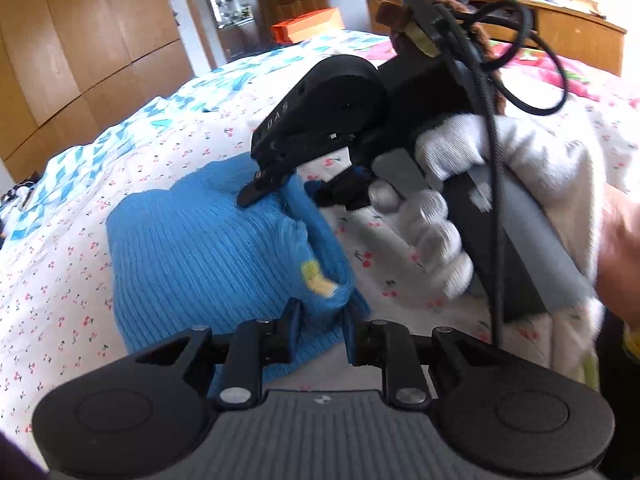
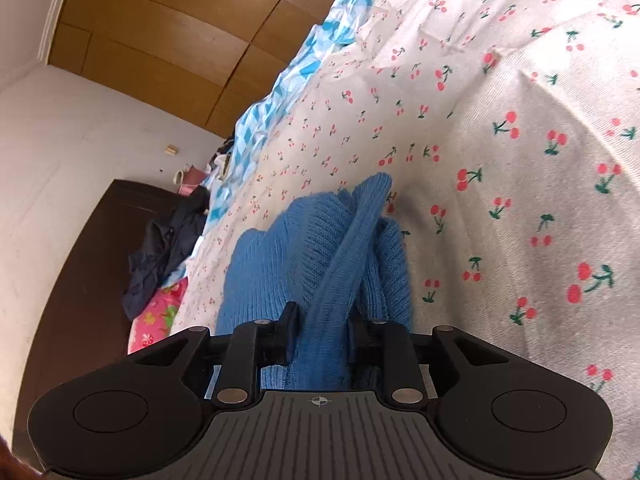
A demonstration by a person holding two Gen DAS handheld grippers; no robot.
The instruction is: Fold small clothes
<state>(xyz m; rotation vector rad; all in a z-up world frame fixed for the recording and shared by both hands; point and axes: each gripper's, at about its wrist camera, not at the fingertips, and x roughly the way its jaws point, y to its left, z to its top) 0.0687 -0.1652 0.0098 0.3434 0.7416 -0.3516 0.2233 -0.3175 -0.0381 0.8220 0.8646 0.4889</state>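
Observation:
A small blue knitted garment point(image 1: 208, 248) with a yellow patch lies partly bunched on the cherry-print bedsheet point(image 1: 80, 264). My left gripper point(image 1: 320, 312) is shut on its near edge. My right gripper point(image 1: 288, 184), held by a white-gloved hand point(image 1: 436, 216), is shut on the far edge of the same garment. In the right wrist view the right gripper point(image 2: 320, 320) pinches a folded blue strip of the garment point(image 2: 344, 248), which hangs from it down to the sheet point(image 2: 500, 160).
A blue-and-white patterned cloth point(image 1: 120, 128) lies along the far side of the bed. A wooden wardrobe point(image 1: 80, 40) stands beyond it. An orange box point(image 1: 308, 24) and a wooden desk point(image 1: 560, 24) are at the back. Dark clothes point(image 2: 160, 256) lie on a dark cabinet.

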